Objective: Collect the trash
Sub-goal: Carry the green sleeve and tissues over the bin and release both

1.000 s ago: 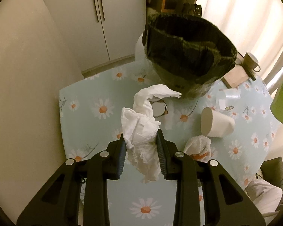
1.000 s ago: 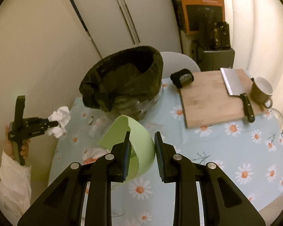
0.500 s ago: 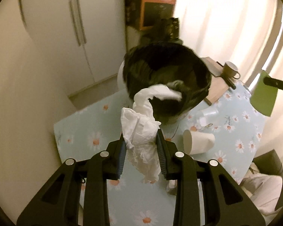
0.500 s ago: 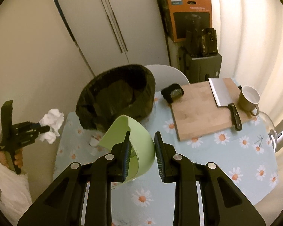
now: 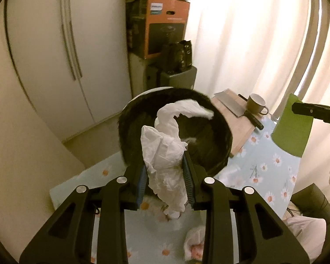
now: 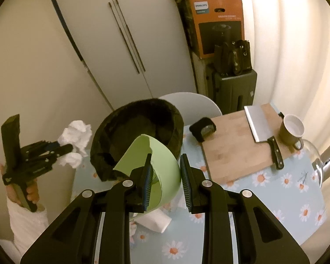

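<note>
Held crumpled tissue in left gripper fingers and green cup pinched in right gripper, both near bin for dropping.

Right claw grips a green paper cup beside the black-lined trash bin

The right claw is closed on the wall of a crushed green cup, held above the daisy-print worktop in front of the trash bin, whose mouth gapes with a black bag. At far left a hand in a white sleeve holds the left claw, clamped on crumpled white tissue just beside the bin's rim. A white paper cup lies on its side below the green one. To the right a cleaver rests on a wooden cutting board, with a mug at the board's far edge.
</note>
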